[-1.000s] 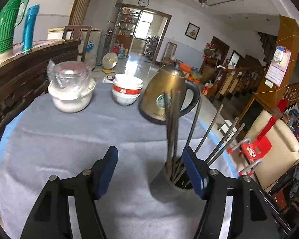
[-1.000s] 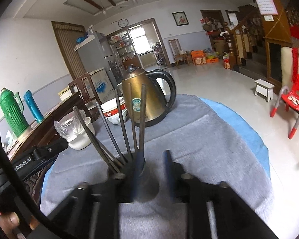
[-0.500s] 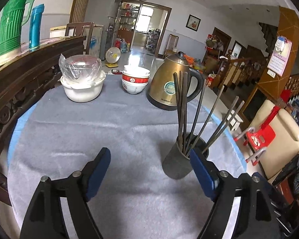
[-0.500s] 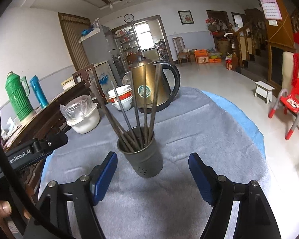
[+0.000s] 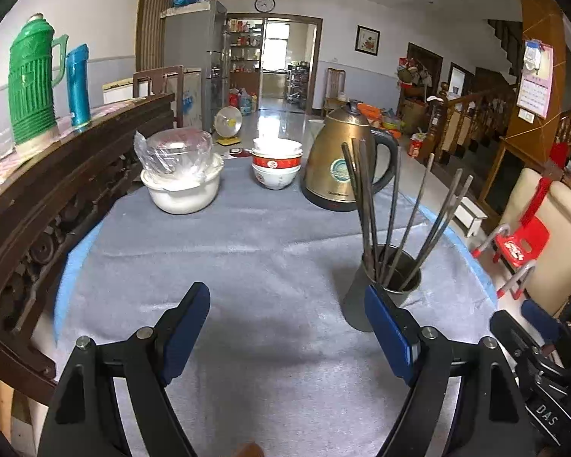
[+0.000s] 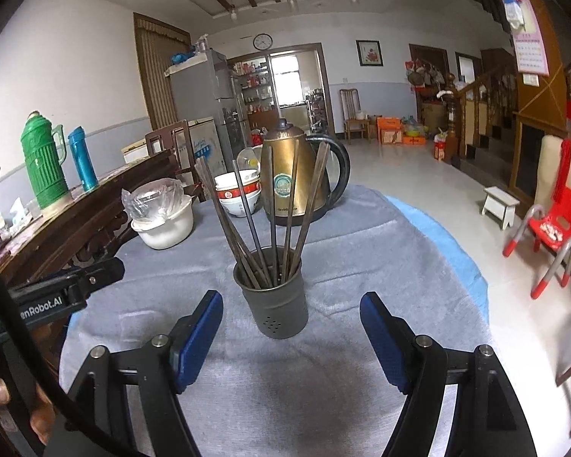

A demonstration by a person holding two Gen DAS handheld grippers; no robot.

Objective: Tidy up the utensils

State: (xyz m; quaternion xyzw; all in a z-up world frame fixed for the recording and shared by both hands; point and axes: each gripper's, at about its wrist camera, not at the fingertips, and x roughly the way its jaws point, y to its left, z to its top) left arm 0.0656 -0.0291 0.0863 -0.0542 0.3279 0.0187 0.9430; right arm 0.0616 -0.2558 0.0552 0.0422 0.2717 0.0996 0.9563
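All the chopsticks (image 6: 272, 224) I can see are standing in the grey holder (image 6: 276, 304), fanned out against its rim, and no loose ones show anywhere on the grey cloth (image 5: 247, 251) of the bench. By that reading the organizing looks done, or very near it; what may remain is only pulling clear.

Both tools are released. My right tool (image 6: 291, 327) has just been spreading its blue pads and now stands wide, gripping nothing: the holder sits upright between and just beyond the pads, apart from both. My left tool (image 5: 287, 327) has also just been opening and is empty, only bare cloth between its pads. From that side the holder (image 5: 380, 289) is off to the right, just behind the right-hand pad, whether touching it or not I cannot tell.

Further back on the bench stand the brass kettle (image 5: 338, 163), the stacked bowls (image 5: 276, 163) and the wrapped white bowl (image 5: 182, 179), all well apart from my tools.
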